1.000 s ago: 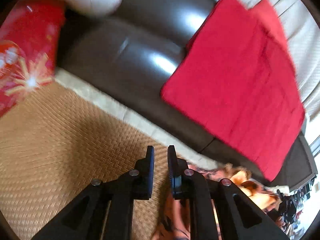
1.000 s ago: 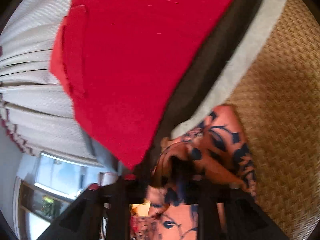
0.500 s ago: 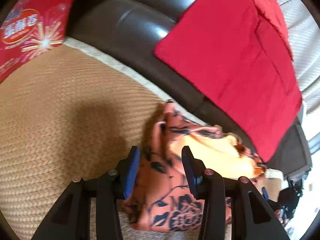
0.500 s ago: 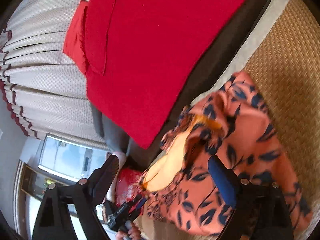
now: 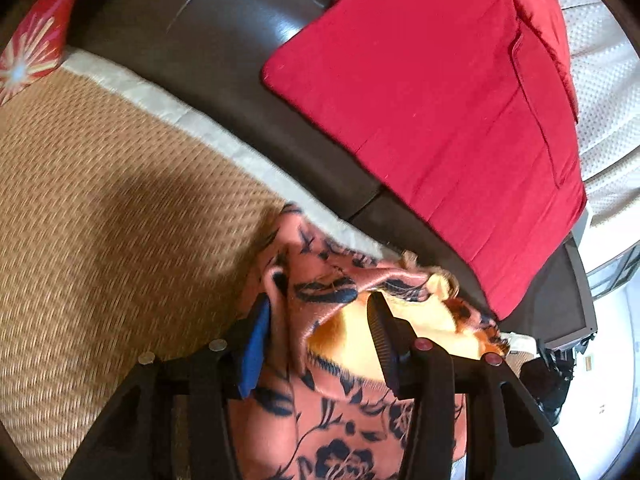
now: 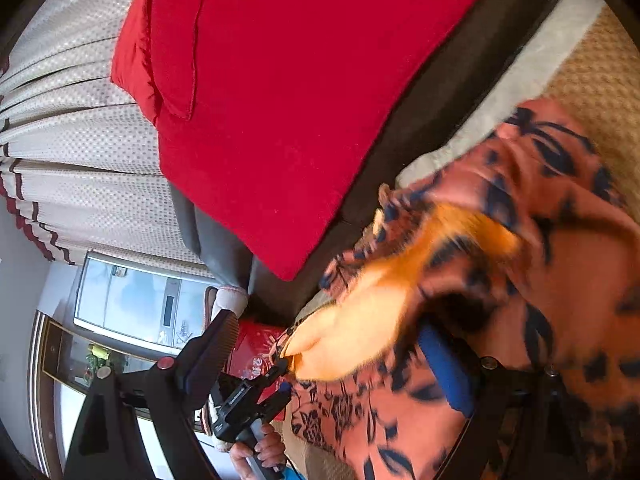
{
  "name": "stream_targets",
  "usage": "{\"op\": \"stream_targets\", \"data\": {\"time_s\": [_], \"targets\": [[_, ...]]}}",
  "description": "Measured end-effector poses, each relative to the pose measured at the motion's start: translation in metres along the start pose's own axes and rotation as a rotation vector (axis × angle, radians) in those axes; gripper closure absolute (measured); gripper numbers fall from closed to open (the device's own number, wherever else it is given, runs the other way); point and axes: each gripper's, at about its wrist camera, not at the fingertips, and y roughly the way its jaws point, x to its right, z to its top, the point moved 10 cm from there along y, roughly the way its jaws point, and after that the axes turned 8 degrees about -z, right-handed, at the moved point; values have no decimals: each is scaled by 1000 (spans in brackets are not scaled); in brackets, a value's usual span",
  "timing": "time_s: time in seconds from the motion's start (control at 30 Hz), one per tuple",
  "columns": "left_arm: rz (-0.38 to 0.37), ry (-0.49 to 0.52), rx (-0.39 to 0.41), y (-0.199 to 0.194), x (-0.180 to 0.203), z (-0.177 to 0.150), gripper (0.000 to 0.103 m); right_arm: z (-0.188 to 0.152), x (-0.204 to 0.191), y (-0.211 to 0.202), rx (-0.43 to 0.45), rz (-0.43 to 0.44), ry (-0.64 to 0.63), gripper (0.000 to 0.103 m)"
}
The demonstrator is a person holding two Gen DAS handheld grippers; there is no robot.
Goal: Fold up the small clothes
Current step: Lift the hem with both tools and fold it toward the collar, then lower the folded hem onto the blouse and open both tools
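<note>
A small salmon-orange garment with a dark blue floral print lies rumpled on the woven tan mat, its pale yellow inside showing. My left gripper is open, its fingers straddling a raised fold of the cloth. In the right wrist view the same garment fills the lower right. My right gripper is wide open over it, the cloth lying against the blue pad. The left gripper also shows in the right wrist view, held by a hand.
A dark brown leather sofa runs behind the mat with a red cushion on it. A red printed box stands at far left. Pale curtains and a window lie beyond.
Both grippers have opened, from shut a second ago. The garment has been let down onto the mat and now lies loose between the fingers. Both cameras have drawn closer to it.
</note>
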Motion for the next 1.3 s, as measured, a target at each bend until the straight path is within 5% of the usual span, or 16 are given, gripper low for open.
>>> {"op": "stream_targets", "data": {"time_s": [0.47,0.7,0.87,0.97,1.1,1.3], "targets": [[-102,-20,145,14,14,59,53,78,1,20,173,143,55,10],[-177,63,183,-18,48,63,53,79,-2,13,209,138,29,10],[-216,280,16,-21,90,25,50,60,-24,0,176,117,-58,11],[-76,410,-143,2,87,-12,50,32,-38,8,81,17,-160,16],[-72,363,-312,28,72,-40,50,-7,-45,22,-80,17,-218,16],[-39,317,-339,67,67,-44,46,0,-26,79,-151,14,-94,16]]}}
